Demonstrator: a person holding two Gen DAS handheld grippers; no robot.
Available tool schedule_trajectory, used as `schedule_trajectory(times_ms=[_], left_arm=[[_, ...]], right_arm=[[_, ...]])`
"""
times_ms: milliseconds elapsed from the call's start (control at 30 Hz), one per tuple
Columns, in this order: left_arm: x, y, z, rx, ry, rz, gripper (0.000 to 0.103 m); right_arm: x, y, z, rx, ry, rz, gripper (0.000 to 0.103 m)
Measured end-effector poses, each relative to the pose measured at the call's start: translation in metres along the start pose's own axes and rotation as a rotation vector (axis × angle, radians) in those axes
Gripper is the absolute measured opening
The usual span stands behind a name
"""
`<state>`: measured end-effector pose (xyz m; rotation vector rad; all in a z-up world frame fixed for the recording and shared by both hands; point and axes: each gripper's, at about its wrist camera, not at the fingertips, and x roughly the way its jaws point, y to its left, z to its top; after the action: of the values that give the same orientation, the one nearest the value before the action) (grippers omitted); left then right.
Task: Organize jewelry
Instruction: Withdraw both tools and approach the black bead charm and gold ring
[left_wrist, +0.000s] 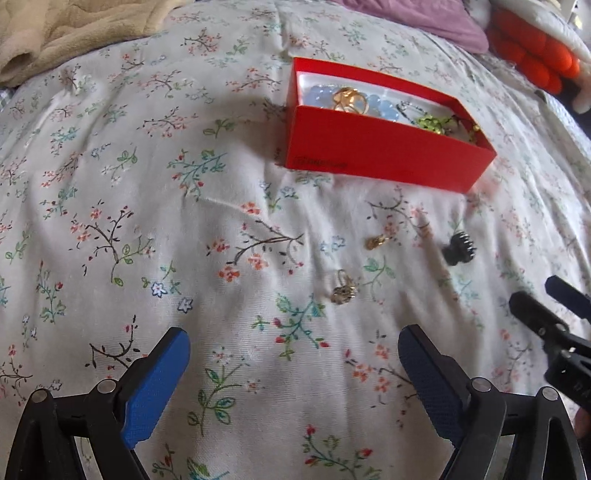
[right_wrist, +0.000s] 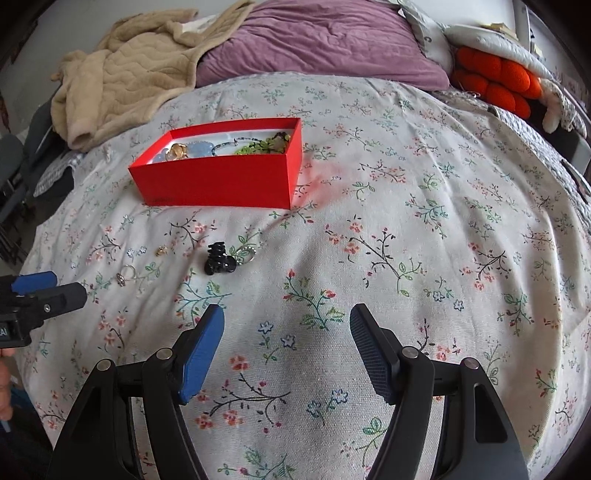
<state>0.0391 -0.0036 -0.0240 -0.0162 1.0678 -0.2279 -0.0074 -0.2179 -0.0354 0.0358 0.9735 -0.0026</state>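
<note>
Several small pieces lie loose on the floral bedspread (left_wrist: 147, 184) at center right of the left view: ring (left_wrist: 343, 288), gold earring (left_wrist: 375, 242), black hair claw (left_wrist: 458, 247), below the red box (left_wrist: 369, 155). Left gripper (left_wrist: 293, 376) and right gripper (right_wrist: 286, 354) both gape empty. Soft folds could let the ring slip when pinched.

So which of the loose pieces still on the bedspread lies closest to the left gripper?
The ring, the lowest piece in the left wrist view, sits just ahead of the open left gripper. The small gold piece and the black hair claw lie farther off.
</note>
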Motion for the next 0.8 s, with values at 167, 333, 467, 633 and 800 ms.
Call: schedule_trajectory(times_ms=[167, 333, 467, 633, 800], left_arm=[[0.008, 0.003, -0.001, 0.008, 0.026, 0.009, 0.094], [0.014, -0.008, -0.002, 0.057, 0.046, 0.029, 0.094], [0.012, -0.022, -0.002, 0.132, 0.043, 0.033, 0.094], [0.006, -0.026, -0.003, 0.187, 0.048, 0.059, 0.094], [0.007, -0.016, -0.002, 0.149, 0.065, 0.044, 0.094]], right_arm=[[0.005, -0.003, -0.003, -0.001, -0.001, -0.005, 0.073], [0.008, -0.001, -0.007, -0.023, -0.003, 0.003, 0.073], [0.009, 0.011, -0.004, -0.082, -0.031, 0.045, 0.073], [0.016, 0.022, 0.006, -0.100, -0.055, 0.106, 0.064], [0.029, 0.028, 0.017, -0.091, -0.042, 0.148, 0.040]])
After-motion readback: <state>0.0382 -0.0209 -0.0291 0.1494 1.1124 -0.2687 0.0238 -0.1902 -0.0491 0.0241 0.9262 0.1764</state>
